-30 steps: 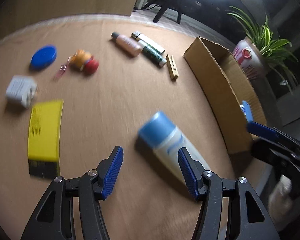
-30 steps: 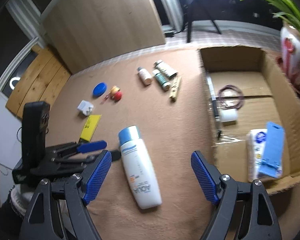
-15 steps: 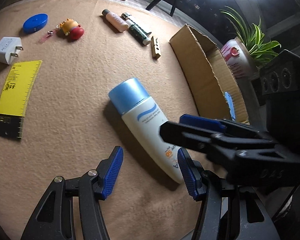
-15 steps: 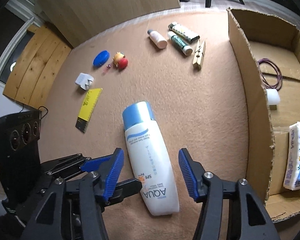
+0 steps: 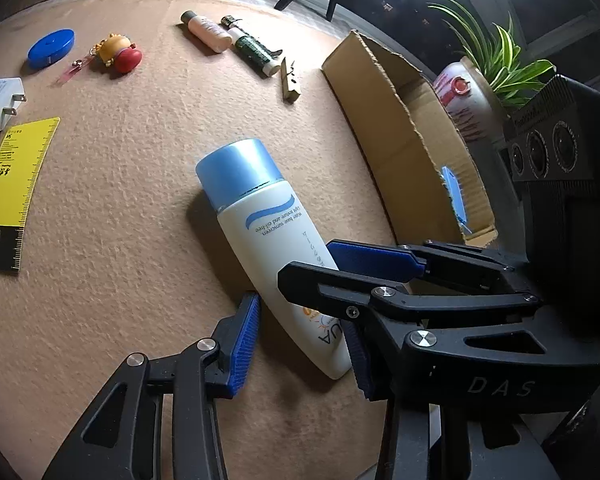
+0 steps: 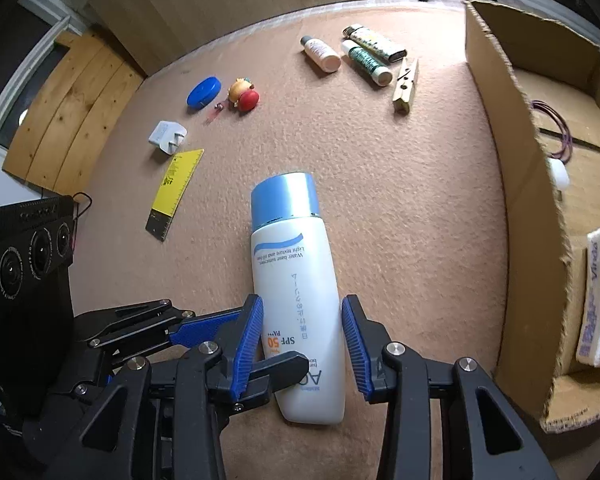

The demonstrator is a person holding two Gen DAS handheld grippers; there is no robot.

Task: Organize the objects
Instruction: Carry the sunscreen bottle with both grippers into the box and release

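A white sunscreen bottle (image 5: 276, 240) with a blue cap lies flat on the tan felt table; it also shows in the right wrist view (image 6: 296, 300). My right gripper (image 6: 302, 346) straddles the bottle's lower end, one blue pad at each side, close to the bottle but not clearly pressing it. My left gripper (image 5: 300, 344) is open around the same end from the left, and the right gripper's fingers (image 5: 376, 260) cross in front of it. An open cardboard box (image 6: 532, 208) stands to the right.
On the table lie a yellow ruler (image 6: 176, 192), a white plug (image 6: 166, 138), a blue lid (image 6: 204, 92), a red and yellow toy (image 6: 244, 96), small bottles (image 6: 322, 54), a lighter (image 6: 374, 44) and a clothespin (image 6: 406, 84). The box holds a tissue pack (image 6: 596, 300) and a purple cord (image 6: 552, 128). A potted plant (image 5: 472, 96) stands behind it.
Both grippers have moved in on the bottle. The right gripper has narrowed and come down around the bottle's lower end. The left gripper has come closer to the same end.
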